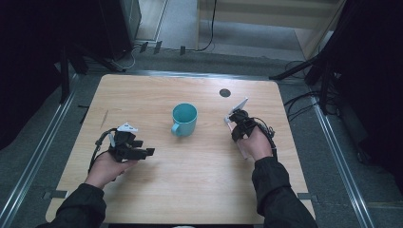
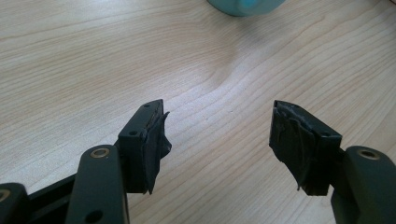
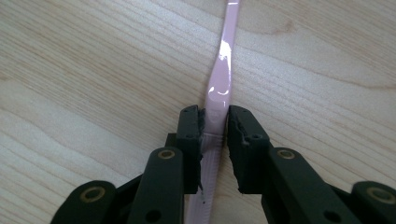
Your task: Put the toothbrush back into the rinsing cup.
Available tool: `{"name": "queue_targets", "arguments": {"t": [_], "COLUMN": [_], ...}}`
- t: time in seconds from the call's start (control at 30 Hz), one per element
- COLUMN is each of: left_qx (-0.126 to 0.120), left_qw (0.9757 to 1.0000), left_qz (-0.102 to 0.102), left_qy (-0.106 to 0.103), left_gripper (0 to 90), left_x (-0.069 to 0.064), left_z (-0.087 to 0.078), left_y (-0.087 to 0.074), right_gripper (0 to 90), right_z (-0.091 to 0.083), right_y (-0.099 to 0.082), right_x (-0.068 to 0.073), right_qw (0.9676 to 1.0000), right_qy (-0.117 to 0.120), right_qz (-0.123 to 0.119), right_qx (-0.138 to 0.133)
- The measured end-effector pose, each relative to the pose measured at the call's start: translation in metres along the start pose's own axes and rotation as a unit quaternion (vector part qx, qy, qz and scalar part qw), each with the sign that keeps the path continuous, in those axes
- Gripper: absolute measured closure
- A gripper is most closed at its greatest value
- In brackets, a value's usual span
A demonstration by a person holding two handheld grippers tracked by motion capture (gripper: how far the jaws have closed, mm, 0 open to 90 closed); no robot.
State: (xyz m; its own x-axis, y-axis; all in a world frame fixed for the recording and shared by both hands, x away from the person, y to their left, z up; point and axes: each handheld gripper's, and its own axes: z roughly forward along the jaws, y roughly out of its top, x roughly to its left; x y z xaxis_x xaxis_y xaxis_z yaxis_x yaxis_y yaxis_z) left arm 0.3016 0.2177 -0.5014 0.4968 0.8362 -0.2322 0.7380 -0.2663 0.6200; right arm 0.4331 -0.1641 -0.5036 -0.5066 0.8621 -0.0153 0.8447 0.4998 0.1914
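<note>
Two jaws of the right gripper [image 3: 215,123] pinched on a thin pink toothbrush [image 3: 220,79], flat on the table [image 1: 190,180] right of the teal cup [image 1: 184,118], well apart from it. Grip sits on the handle's narrow sides, well back from the far end, so likely to pivot or droop once lifted. Slick plastic and torn pads [image 3: 201,122]: could slip out or twist between them. Squeezing harder risks flicking it away across the wood. Left gripper [image 2: 217,135] spread wide and empty, left of the cup and low over the table, too far off to steady anything. Swinging the long end toward the cup could knock the rim and tip it.
</note>
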Motion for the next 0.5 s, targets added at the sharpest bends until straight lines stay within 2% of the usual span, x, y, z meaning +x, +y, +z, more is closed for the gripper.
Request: {"name": "queue_targets", "arguments": {"t": [0.2,0.5], "left_qx": [0.000,0.004], "left_qw": [1.0000,1.0000], "left_qz": [0.000,0.002], "left_qy": [0.002,-0.001], "left_gripper": [36.2,36.2], "left_x": [0.0005,0.0001], "left_z": [-0.0004,0.0005], "left_y": [-0.0002,0.0001], "right_gripper": [79.0,79.3], "right_z": [-0.0001,-0.0011], "right_y": [-0.0003,-0.0014], "right_x": [-0.0002,-0.0036], "right_qw": [1.0000,0.9999], "right_qy": [0.000,0.009], "right_qz": [-0.002,0.008], "right_qx": [-0.001,0.003]}}
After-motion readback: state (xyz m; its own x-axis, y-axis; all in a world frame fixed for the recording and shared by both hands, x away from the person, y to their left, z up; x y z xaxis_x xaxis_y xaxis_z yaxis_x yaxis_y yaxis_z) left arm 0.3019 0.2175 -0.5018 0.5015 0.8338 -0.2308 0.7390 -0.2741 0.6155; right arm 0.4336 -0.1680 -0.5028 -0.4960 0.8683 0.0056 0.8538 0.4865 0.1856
